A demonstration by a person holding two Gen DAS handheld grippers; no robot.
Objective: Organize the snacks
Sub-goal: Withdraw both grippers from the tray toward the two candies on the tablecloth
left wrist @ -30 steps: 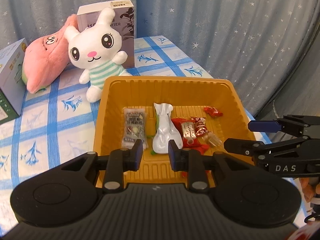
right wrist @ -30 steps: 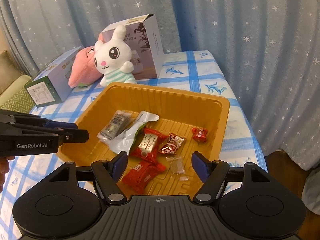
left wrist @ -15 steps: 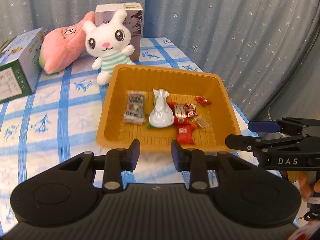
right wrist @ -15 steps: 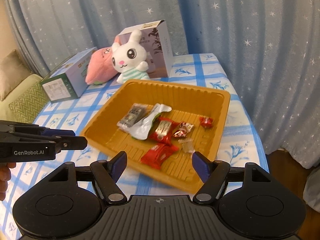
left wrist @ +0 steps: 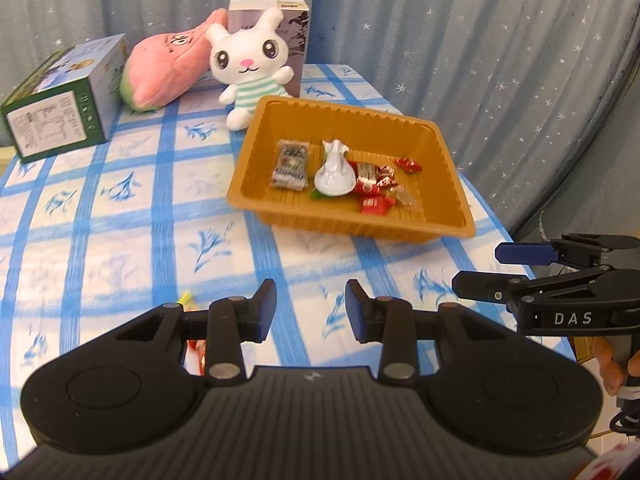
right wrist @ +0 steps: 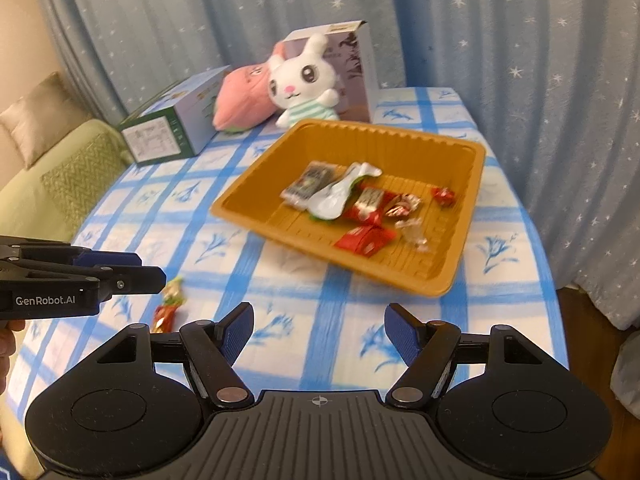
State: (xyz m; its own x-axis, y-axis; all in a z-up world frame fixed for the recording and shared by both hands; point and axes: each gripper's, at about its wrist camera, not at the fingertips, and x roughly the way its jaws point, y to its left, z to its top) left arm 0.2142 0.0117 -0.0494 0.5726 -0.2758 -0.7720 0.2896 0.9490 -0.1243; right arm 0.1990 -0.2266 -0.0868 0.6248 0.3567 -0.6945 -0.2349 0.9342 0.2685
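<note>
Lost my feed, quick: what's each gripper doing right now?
Left gripper: jaws opening, nothing between them.
Right gripper: jaws open, empty.

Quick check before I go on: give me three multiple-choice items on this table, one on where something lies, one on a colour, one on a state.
1. Where does the stray red candy lie?
A. in the tray
B. on the tablecloth, outside the tray
C. on the green box

2. What colour is the tray?
A. orange
B. white
C. green

3. What is between the fingers of the right claw?
A. a red packet
B. the rabbit toy
C. nothing

Answers:
1 B: in the right wrist view the candy rests on the checked cloth near the left claw, well short of the tray.
2 A: the tray's walls and ribbed floor are orange in both views.
3 C: only tablecloth shows in the wide gap between its fingers.
</note>
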